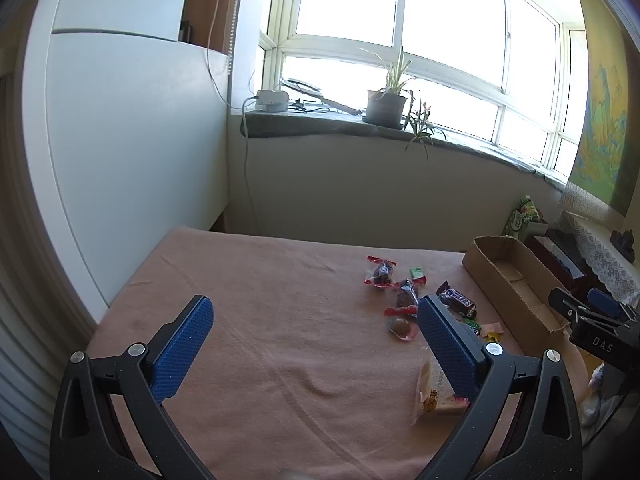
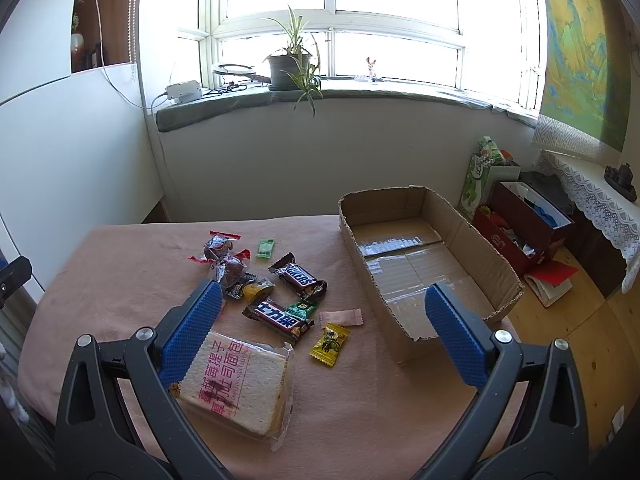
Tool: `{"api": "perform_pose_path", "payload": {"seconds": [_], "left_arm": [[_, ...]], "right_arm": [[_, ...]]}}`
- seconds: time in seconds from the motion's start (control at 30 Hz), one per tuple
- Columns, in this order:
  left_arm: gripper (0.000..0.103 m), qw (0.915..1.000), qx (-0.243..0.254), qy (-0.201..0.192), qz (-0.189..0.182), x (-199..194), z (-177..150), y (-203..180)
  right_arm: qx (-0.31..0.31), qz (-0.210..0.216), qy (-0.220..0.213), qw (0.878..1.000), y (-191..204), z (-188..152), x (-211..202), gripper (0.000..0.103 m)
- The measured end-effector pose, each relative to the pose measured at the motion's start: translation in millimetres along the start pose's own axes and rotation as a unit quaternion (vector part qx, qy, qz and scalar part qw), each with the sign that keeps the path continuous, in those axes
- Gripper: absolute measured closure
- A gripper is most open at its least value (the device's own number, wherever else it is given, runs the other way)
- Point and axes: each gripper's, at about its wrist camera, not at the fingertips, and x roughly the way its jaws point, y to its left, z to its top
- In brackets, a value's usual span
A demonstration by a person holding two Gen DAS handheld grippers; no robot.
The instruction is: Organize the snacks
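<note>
Snacks lie scattered on a pink cloth table [image 2: 120, 264]: a wrapped sandwich bread [image 2: 240, 384], two Snickers bars [image 2: 300, 278] [image 2: 280, 318], a yellow candy [image 2: 330, 340], a pink sachet [image 2: 342, 317], a green packet [image 2: 265, 248] and red-wrapped dates [image 2: 222, 250]. An empty cardboard box [image 2: 472, 240] stands to their right. My right gripper [image 2: 320, 320] is open above the snacks and the box's near end. My left gripper [image 1: 314, 336] is open over the cloth, left of the snacks [image 1: 404, 298]. The bread [image 1: 434, 396] lies by its right finger.
A windowsill with a potted plant [image 2: 290, 66] and a white device [image 2: 184, 90] runs behind the table. A white cabinet [image 1: 132, 140] stands left. A red box [image 2: 524, 228], a green bag [image 2: 478, 176] and a lace-covered shelf [image 2: 592, 196] are right of the table.
</note>
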Motion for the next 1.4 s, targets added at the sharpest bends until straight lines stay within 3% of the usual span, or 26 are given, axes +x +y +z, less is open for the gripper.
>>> {"api": "perform_pose_path", "payload": {"seconds": [1.4], "left_arm": [[0.001,0.9999,-0.002,-0.002,-0.012,0.7,0.2,-3.9]], "right_arm": [[-0.001,-0.001,0.003,1.000,1.5,-4.3,5.6,0.000]]}}
